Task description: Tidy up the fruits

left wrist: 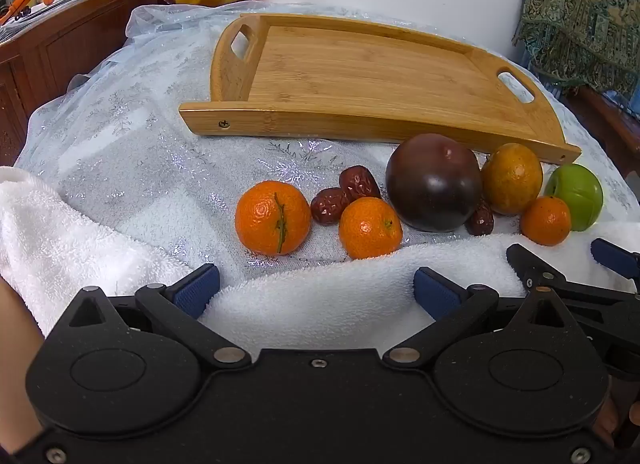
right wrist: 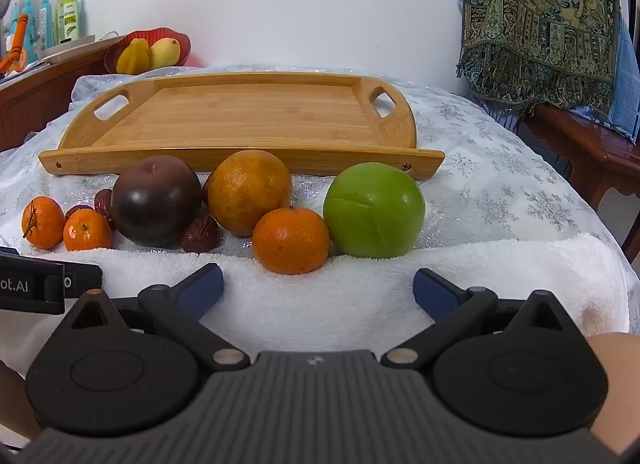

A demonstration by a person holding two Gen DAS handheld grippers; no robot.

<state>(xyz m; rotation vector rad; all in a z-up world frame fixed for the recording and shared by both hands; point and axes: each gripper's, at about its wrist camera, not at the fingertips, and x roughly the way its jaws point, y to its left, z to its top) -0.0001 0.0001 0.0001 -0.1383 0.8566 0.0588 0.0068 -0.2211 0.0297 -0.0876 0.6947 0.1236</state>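
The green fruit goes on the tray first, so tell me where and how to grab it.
Grip the green fruit across its widest middle, coming from the near side with the right gripper, which is open and almost in line with it. It is round and smooth, so a grip off its middle may slip. Its right side is clear; a small orange sits close on its left.

White towel [right wrist: 360, 288] along the worktop's near edge, over a snowflake-patterned cloth [right wrist: 500, 184]; patterned fringed shawl [right wrist: 536, 20] draped past the right edge; red bowl [right wrist: 120, 49] of yellow fruit and bottles [right wrist: 68, 16] on a wooden cabinet [left wrist: 60, 44] beyond the far left corner
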